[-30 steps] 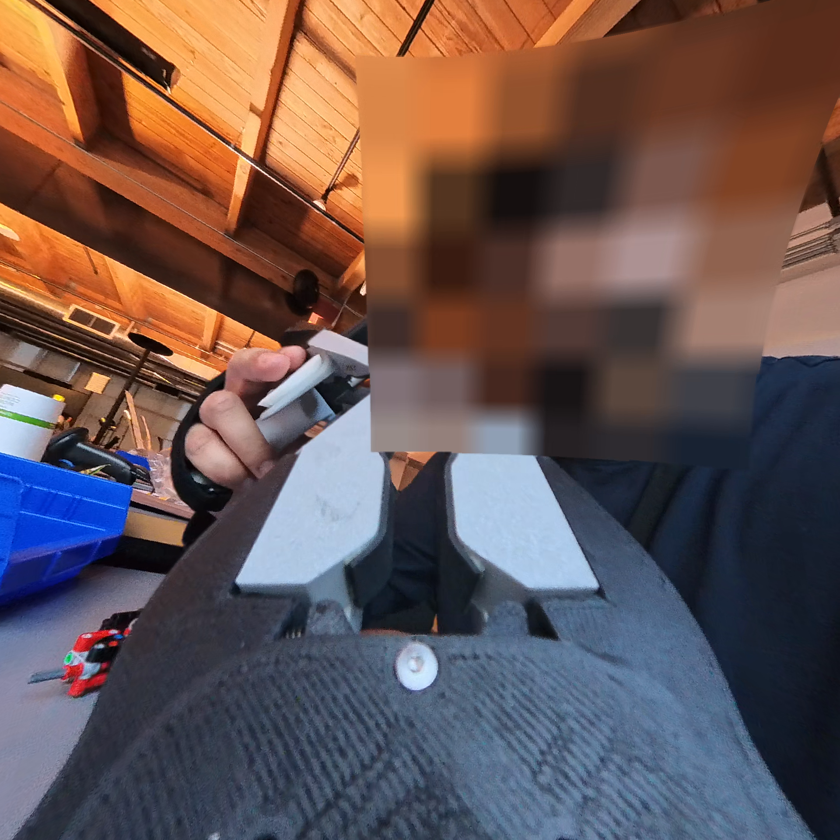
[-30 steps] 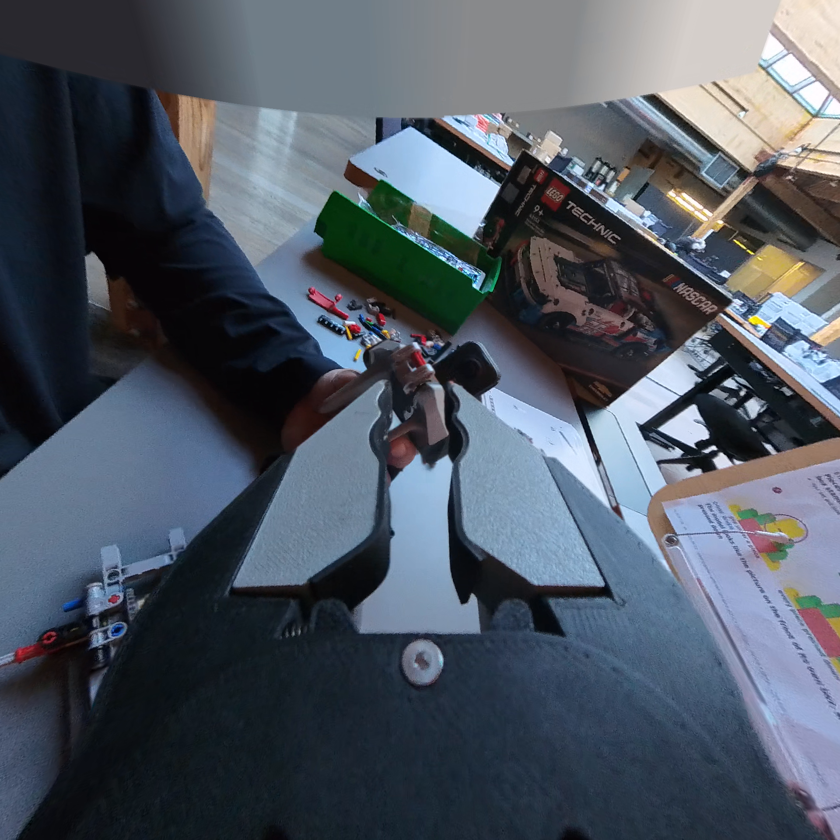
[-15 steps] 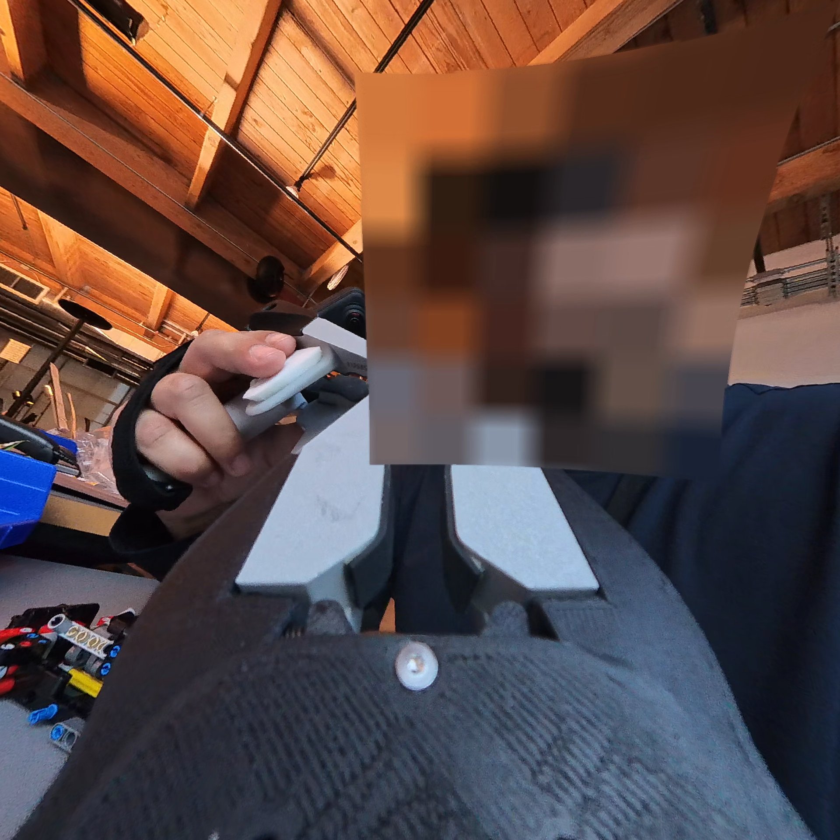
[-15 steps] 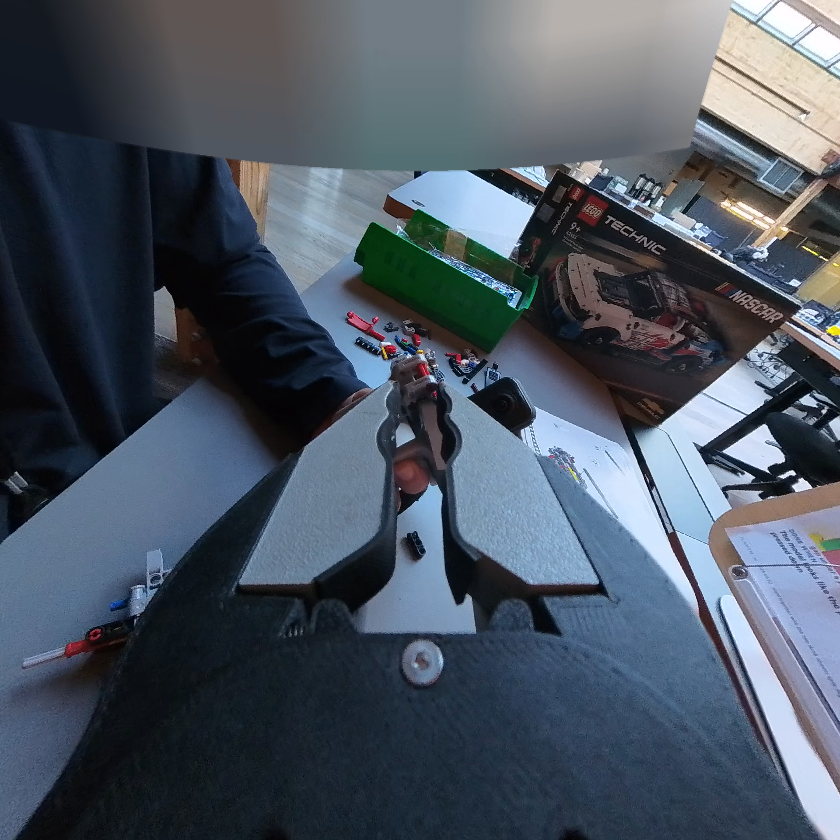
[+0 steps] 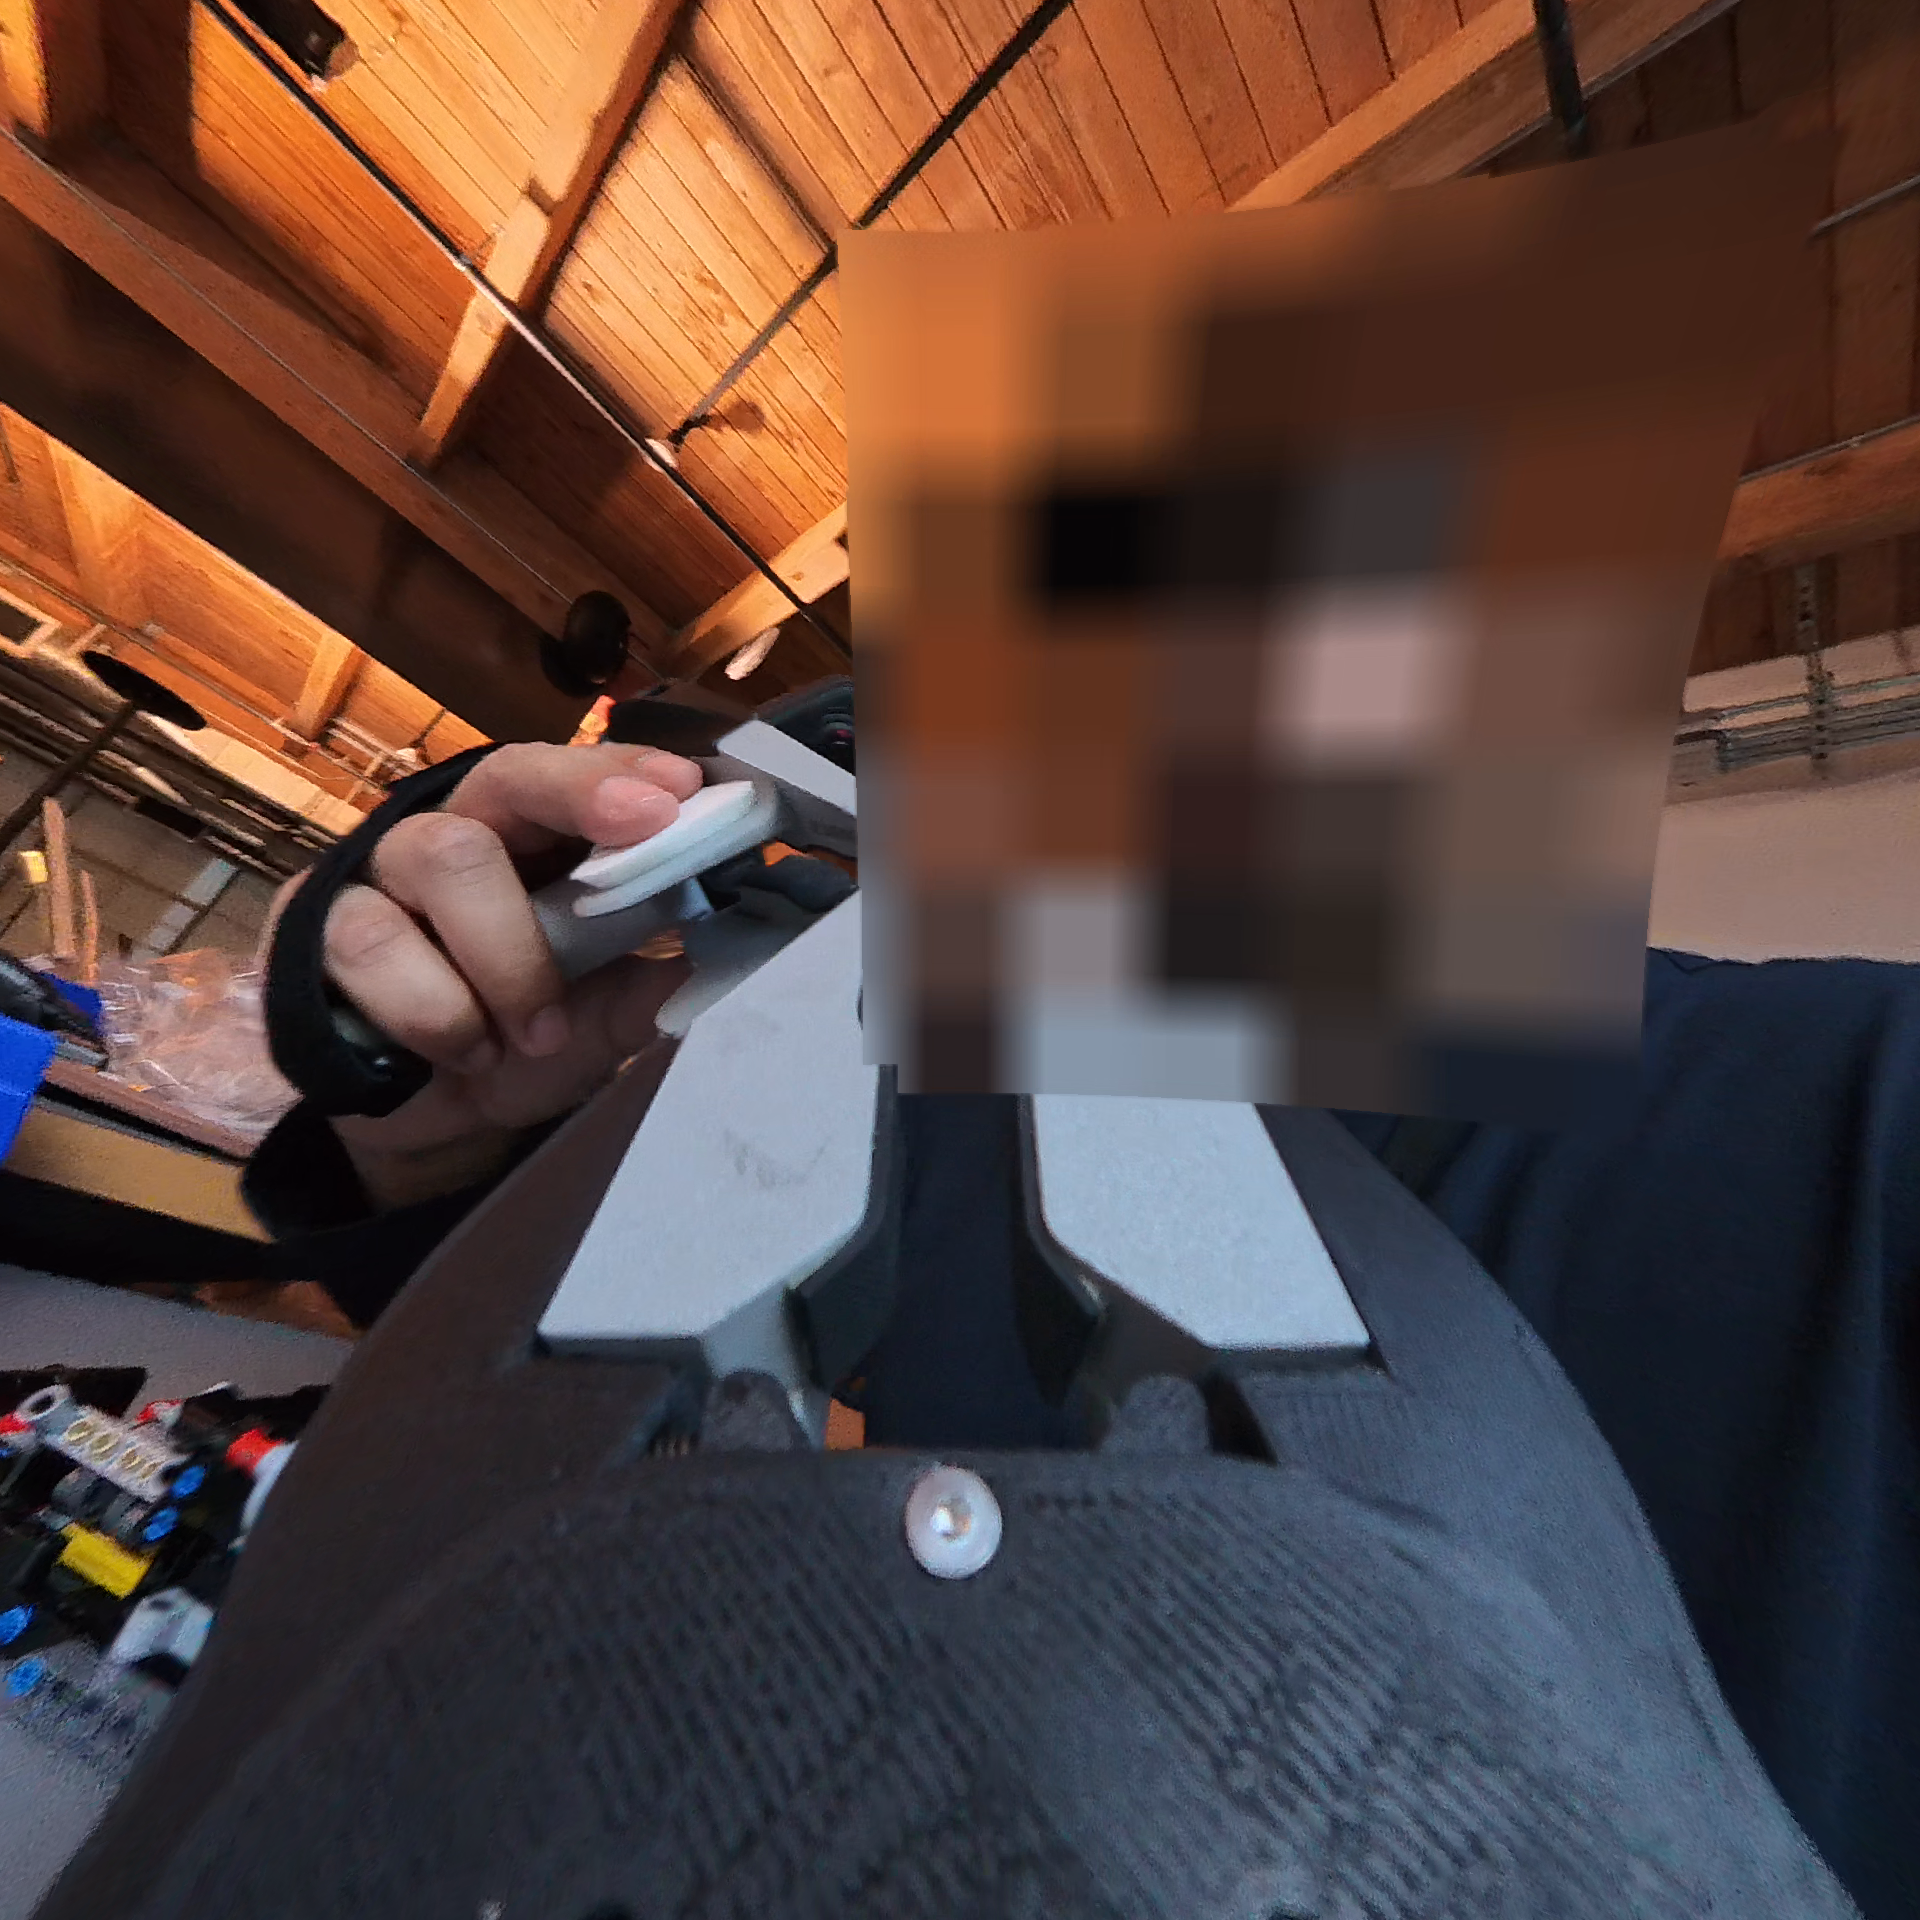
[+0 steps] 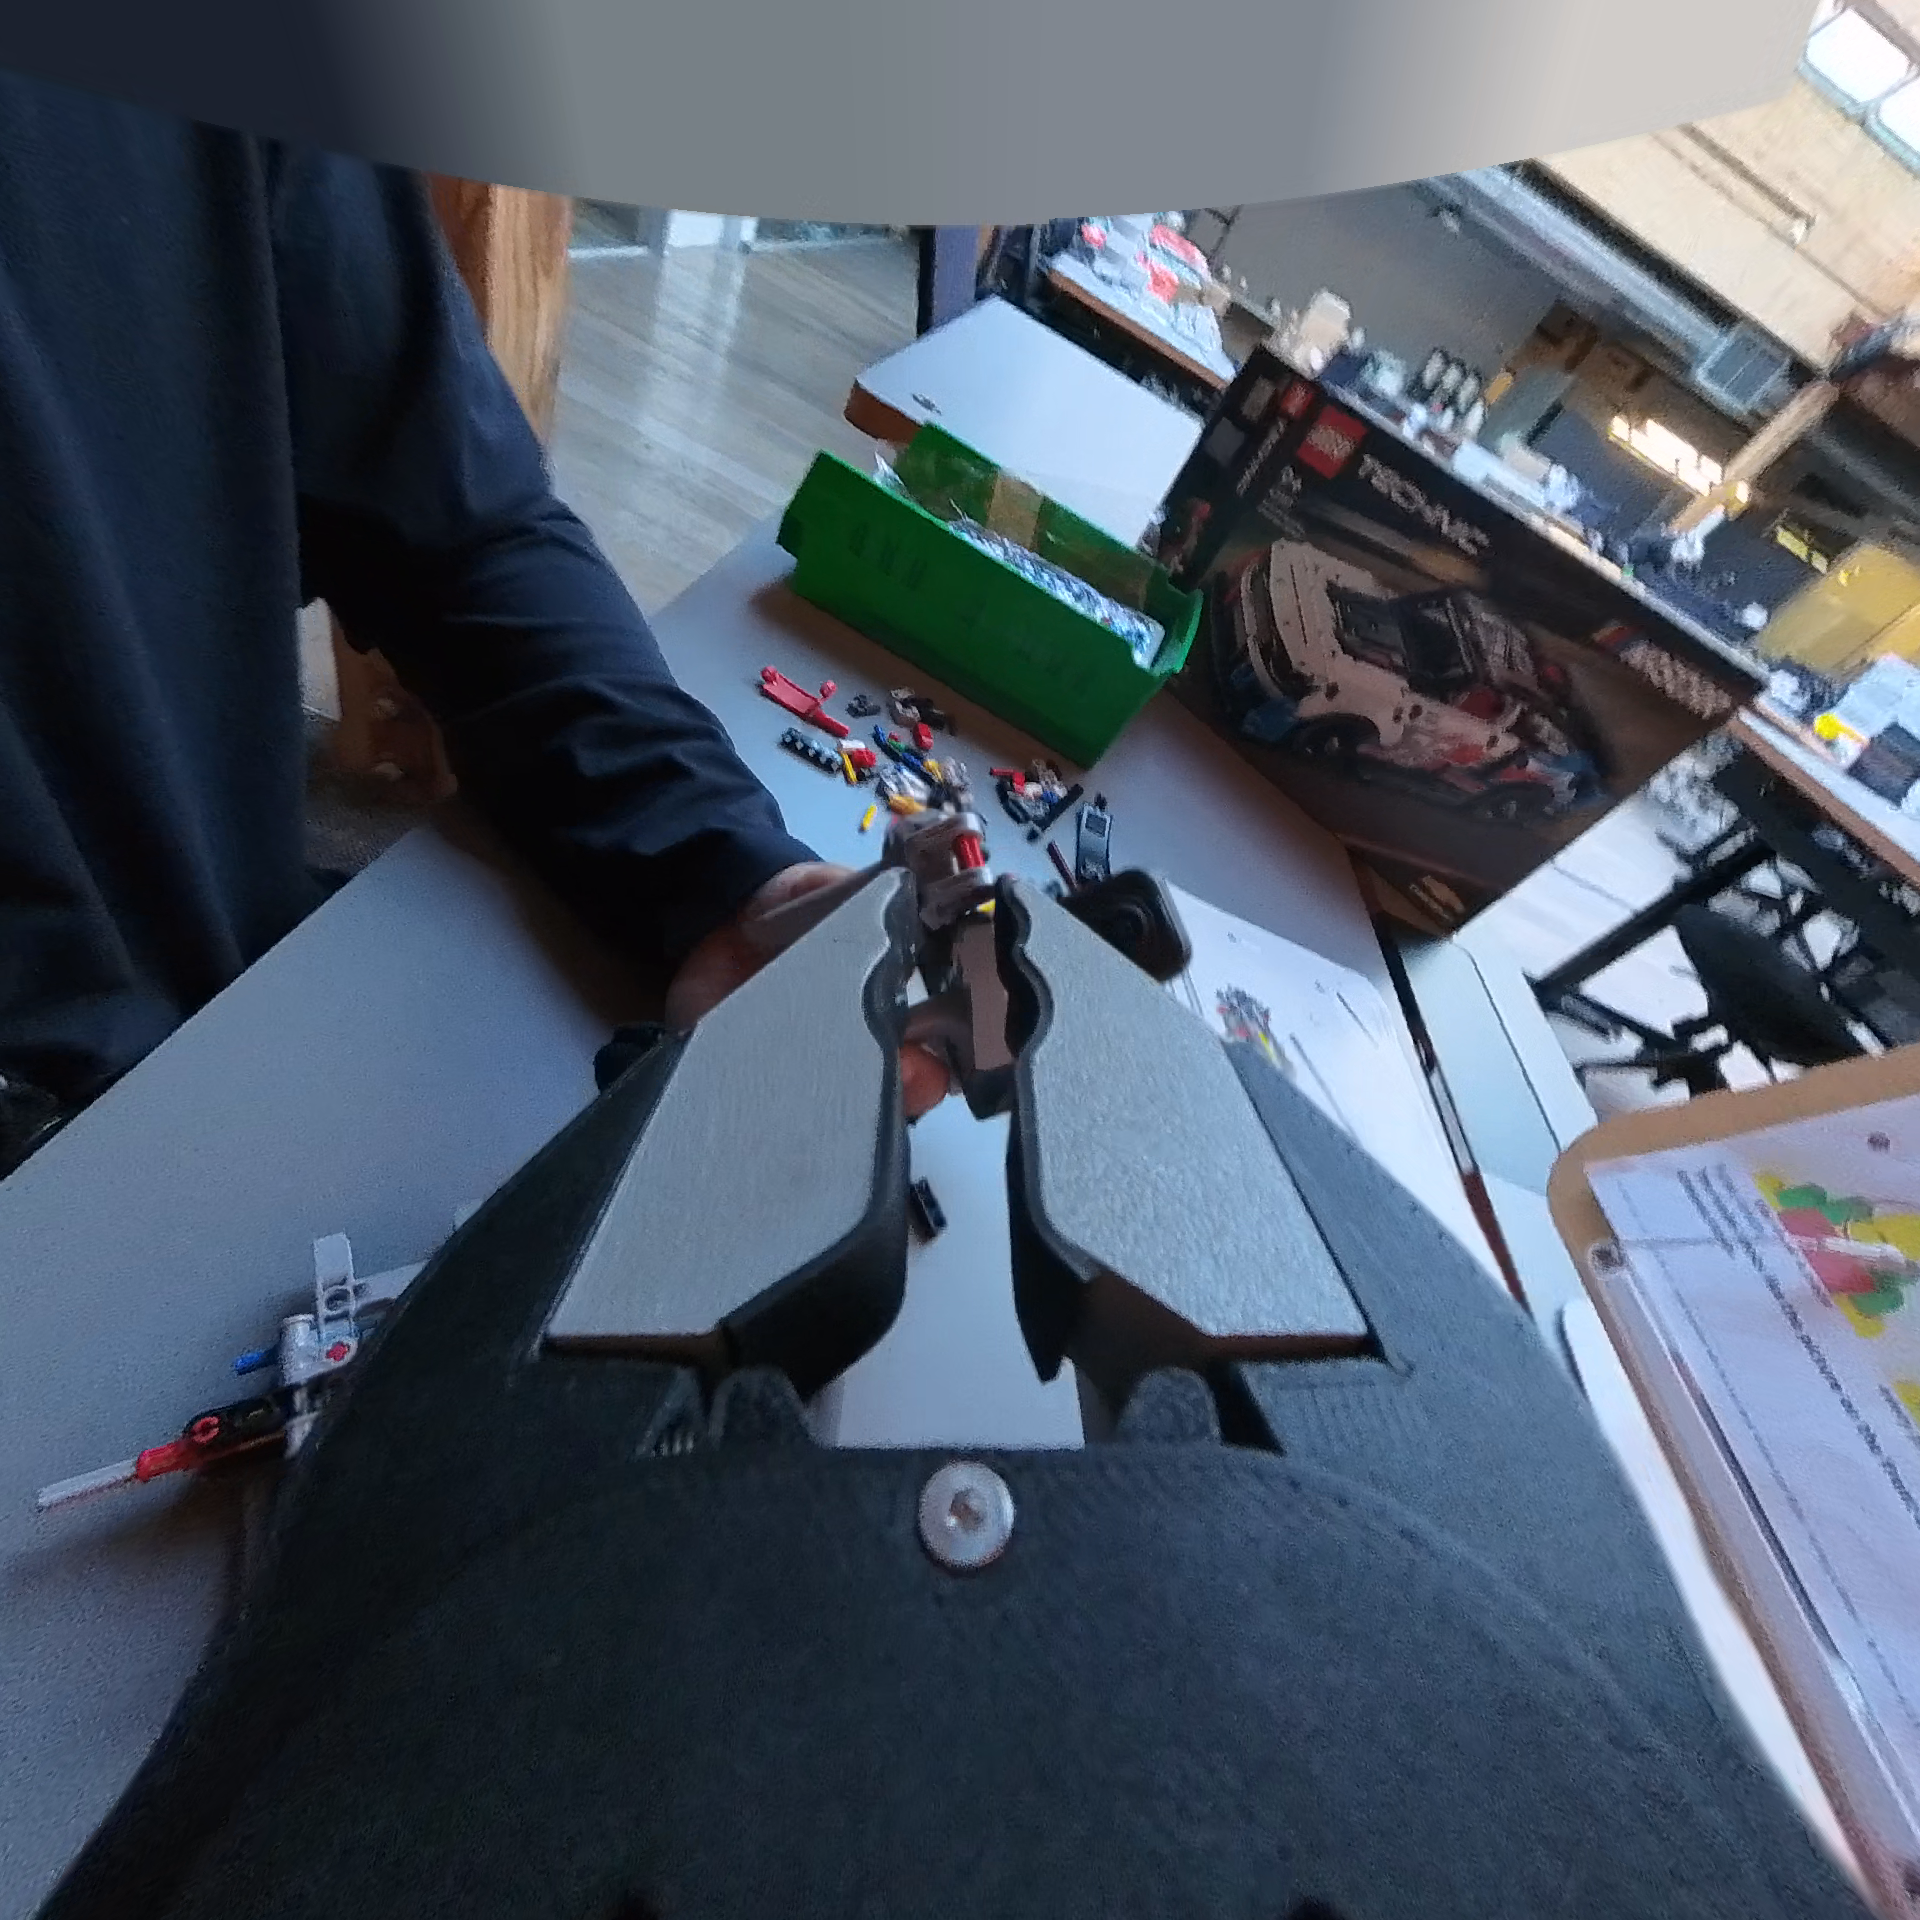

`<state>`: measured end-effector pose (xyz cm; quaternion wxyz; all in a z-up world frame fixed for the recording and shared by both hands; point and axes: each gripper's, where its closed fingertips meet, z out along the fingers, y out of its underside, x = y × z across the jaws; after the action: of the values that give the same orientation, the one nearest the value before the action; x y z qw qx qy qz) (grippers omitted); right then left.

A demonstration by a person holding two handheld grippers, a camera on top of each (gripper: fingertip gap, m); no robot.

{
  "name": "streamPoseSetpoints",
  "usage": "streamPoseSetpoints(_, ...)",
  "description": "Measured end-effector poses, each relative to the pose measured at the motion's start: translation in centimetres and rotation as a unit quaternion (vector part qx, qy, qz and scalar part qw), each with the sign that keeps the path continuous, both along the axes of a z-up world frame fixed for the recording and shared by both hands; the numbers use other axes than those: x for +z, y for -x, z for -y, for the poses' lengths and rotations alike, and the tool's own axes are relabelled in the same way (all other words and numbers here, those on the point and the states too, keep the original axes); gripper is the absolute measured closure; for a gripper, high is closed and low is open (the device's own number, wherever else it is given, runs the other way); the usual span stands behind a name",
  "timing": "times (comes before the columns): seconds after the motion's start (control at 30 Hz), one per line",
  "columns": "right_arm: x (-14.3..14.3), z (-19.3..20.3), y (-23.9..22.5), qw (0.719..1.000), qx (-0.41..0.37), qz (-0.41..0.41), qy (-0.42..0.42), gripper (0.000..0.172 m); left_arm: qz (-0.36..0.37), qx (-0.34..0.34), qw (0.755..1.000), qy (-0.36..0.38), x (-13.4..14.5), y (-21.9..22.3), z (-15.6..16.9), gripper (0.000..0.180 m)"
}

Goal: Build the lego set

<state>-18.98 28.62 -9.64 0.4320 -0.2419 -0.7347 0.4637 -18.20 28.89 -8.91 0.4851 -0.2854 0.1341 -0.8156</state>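
In the right wrist view my right gripper (image 6: 958, 904) is shut on a small grey brick assembly with a red piece (image 6: 951, 847), which sticks out past the fingertips. Right behind it are a hand (image 6: 748, 940) and the round black camera (image 6: 1132, 920) of my left gripper. In the left wrist view my left gripper (image 5: 958, 1117) points up at a person in a dark blue top. Its fingers (image 5: 758, 1143) stand a little apart and their tips are hidden by the blurred patch. A hand (image 5: 447, 935) holds the right gripper's grey handle (image 5: 623, 925) at upper left.
On the grey table (image 6: 312, 1091) lie loose coloured bricks (image 6: 894, 738), a green bin (image 6: 966, 623), a large box with a car picture (image 6: 1434, 665), a printed sheet (image 6: 1299, 997) and a part-built assembly (image 6: 301, 1340). A clipboard (image 6: 1766, 1351) is at the right. More bricks (image 5: 104, 1507) show lower left. Left and right tips are no more than a few centimetres apart.
The right gripper's fingers have drawn closer together about the grey and red assembly. The left view has swung: the blue bin has left it and more loose bricks show at lower left.
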Motion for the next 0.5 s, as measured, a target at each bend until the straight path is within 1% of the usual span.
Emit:
streamPoseSetpoints(0.1, -1.0, -1.9, 0.4, 0.998, -0.048, 0.042, -0.004, 0.161, -0.035, 0.038, 0.998, 0.042, -1.2, 0.6, -1.9, 0.168)
streamPoseSetpoints(0.13, -1.4, -2.5, 0.5, 0.996, -0.063, 0.059, -0.005, 0.160, -0.065, 0.056, 0.995, 0.055, -1.9, 0.7, -2.5, 0.168)
streamPoseSetpoints(0.2, -2.9, -3.8, 0.4, 0.990, -0.091, 0.107, -0.009, 0.161, -0.155, 0.092, 0.980, 0.081, -4.0, 1.0, -3.8, 0.169)
streamPoseSetpoints(0.27, -5.3, -5.2, 0.1, 0.977, -0.119, 0.175, -0.030, 0.160, -0.246, 0.132, 0.955, 0.100, -5.9, 1.7, -4.6, 0.168)
streamPoseSetpoints(0.3, -7.0, -6.1, -0.3, 0.965, -0.136, 0.218, -0.053, 0.160, -0.281, 0.149, 0.943, 0.099, -6.3, 2.1, -4.7, 0.166)
streamPoseSetpoints(0.37, -10.3, -8.4, -1.0, 0.931, -0.177, 0.299, -0.113, 0.160, -0.348, 0.184, 0.915, 0.095, -7.0, 3.0, -4.8, 0.165)
streamPoseSetpoints(0.43, -12.9, -10.0, -1.5, 0.894, -0.201, 0.364, -0.165, 0.160, -0.425, 0.218, 0.872, 0.105, -8.7, 3.7, -5.4, 0.161)
streamPoseSetpoints(0.5, -14.7, -10.5, -1.9, 0.864, -0.198, 0.418, -0.200, 0.160, -0.504, 0.240, 0.821, 0.120, -11.1, 4.1, -6.0, 0.154)
